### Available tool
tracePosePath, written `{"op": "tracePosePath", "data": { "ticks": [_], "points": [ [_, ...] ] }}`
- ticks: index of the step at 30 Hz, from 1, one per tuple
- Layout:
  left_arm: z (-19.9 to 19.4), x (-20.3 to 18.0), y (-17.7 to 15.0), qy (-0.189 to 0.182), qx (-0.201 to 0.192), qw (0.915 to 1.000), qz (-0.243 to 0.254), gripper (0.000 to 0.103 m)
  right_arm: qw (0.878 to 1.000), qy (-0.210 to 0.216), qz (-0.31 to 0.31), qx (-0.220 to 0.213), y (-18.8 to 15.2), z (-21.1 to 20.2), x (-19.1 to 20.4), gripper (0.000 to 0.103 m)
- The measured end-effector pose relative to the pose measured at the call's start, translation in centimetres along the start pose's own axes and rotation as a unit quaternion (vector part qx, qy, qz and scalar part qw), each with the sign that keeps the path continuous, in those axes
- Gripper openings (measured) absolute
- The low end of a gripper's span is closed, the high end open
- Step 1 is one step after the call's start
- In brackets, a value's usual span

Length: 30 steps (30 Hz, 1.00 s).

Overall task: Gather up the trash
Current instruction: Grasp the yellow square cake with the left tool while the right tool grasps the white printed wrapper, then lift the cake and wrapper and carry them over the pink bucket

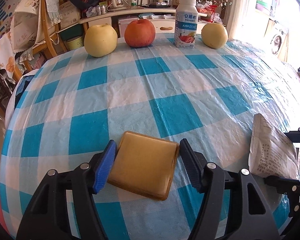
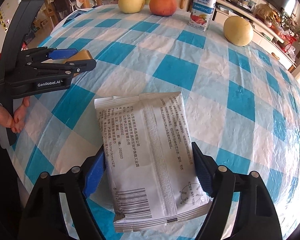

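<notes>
Left gripper (image 1: 147, 164) clamps a stiff brown pad (image 1: 144, 165) by its side edges. Right gripper (image 2: 150, 172) pinches a white packet (image 2: 150, 156); likely light, crinkly and slippery, best held across its width.

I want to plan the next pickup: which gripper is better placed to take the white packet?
Right. The right gripper already straddles the white packet, fingers at both its edges. The left gripper is around the brown square piece.

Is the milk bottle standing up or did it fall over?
Standing up. The bottle sits upright on the table, white cap on top.
</notes>
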<state>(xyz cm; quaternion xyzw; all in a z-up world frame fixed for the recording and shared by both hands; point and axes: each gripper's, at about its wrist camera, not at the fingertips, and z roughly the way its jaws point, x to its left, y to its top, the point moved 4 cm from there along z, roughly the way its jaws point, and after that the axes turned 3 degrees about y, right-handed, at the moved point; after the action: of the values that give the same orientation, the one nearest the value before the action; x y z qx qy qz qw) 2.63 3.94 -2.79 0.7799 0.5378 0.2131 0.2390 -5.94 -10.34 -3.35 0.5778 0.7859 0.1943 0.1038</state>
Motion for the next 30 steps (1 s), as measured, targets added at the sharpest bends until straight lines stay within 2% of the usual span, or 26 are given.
{"op": "tracePosePath", "data": {
  "ticks": [3,15,30],
  "points": [
    [-0.2,0.1,0.1,-0.002,-0.004,1.0,-0.004,0.059,1.0,-0.001,0.002,-0.003,0.1,-0.1,0.0,0.079],
    [-0.4,0.3,-0.1,-0.011,-0.006,0.9998,-0.014,0.058,0.999,0.009,0.009,-0.031,0.9,-1.3,0.5,0.078],
    [-4.2,1.6,-0.3,-0.02,-0.045,0.998,-0.038,0.058,0.998,0.018,0.007,-0.058,2.3,-2.8,2.1,0.078]
  ]
}}
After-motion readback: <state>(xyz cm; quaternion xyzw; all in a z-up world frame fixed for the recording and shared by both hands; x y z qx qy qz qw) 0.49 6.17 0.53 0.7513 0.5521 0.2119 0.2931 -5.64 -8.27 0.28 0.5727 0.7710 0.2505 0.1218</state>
